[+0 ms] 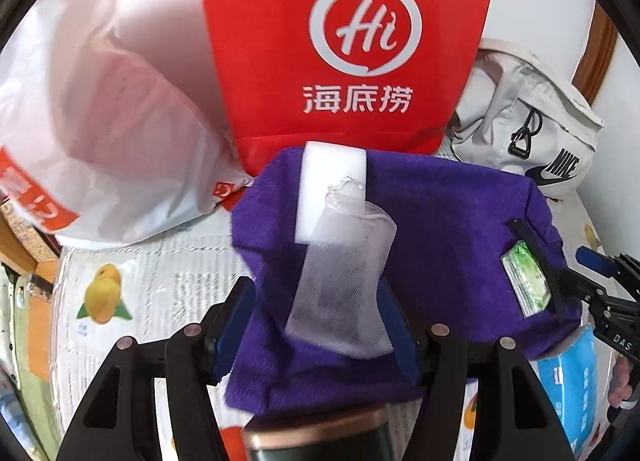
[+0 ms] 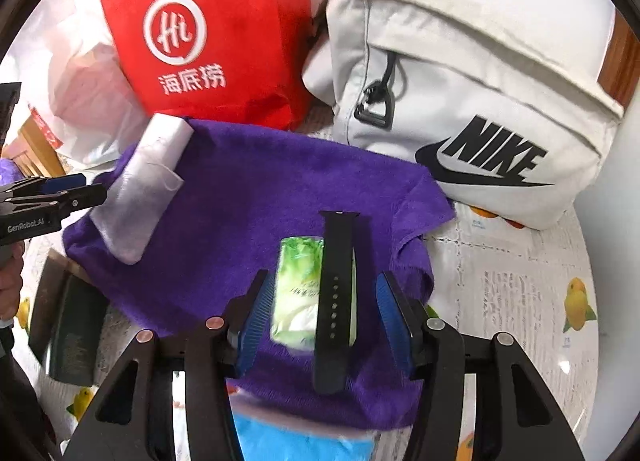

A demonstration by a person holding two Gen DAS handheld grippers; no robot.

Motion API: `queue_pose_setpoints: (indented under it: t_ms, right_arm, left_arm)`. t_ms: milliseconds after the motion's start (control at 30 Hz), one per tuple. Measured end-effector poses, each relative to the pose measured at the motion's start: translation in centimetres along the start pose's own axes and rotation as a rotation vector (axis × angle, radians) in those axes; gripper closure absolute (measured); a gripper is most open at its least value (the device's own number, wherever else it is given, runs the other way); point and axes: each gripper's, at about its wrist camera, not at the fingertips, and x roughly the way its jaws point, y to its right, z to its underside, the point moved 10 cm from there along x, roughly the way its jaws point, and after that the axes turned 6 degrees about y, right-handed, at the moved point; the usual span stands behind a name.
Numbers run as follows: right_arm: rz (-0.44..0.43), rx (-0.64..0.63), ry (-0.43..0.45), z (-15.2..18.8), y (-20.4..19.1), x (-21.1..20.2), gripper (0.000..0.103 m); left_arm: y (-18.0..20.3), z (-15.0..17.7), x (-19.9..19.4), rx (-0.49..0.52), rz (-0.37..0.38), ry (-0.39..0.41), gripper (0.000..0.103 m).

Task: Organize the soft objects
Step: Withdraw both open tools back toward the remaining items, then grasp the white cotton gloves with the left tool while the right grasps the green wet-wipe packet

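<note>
A purple towel [image 1: 460, 229] [image 2: 256, 197] lies spread on the table. On it rest a white sponge block [image 1: 334, 173] [image 2: 170, 133] with a white mesh pouch [image 1: 344, 281] [image 2: 132, 197] over it, a green wipe packet [image 1: 524, 281] [image 2: 298, 285] and a black watch strap [image 1: 536, 261] [image 2: 334, 301]. My left gripper [image 1: 320, 325] is open, its fingers either side of the mesh pouch. My right gripper [image 2: 324, 317] is open around the packet and strap; it also shows in the left wrist view [image 1: 600, 285].
A red paper bag [image 1: 344, 41] [image 2: 208, 33] stands behind the towel, a white plastic bag [image 1: 100, 121] to its left, a grey Nike bag [image 1: 532, 117] [image 2: 460, 109] to its right. A blue tissue pack [image 1: 576, 385] [image 2: 304, 441] and a dark box [image 2: 72, 325] lie at the towel's near edge.
</note>
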Motion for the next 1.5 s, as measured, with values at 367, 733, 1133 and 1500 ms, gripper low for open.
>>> queue_pose_setpoints:
  t_ms: [367, 733, 1133, 1500]
  right_arm:
    - [-0.024, 0.039, 0.075, 2.8, -2.0, -7.6, 0.05]
    - [-0.047, 0.054, 0.111, 8.0, -4.5, -13.8, 0.05]
    - [-0.097, 0.091, 0.059, 14.8, -6.7, -17.1, 0.044]
    - [-0.097, 0.068, 0.016, 19.8, -7.7, -17.5, 0.044]
  left_arm:
    - [0.3, 3.0, -7.5, -0.026, 0.043, 0.115, 0.042]
    - [2.5, 9.2, -13.4, -0.024, 0.067, 0.097, 0.042]
    - [4.3, 17.9, -15.9, -0.035, 0.102, 0.064, 0.042]
    - [8.3, 22.2, -13.3, 0.013, 0.163, -0.02, 0.032]
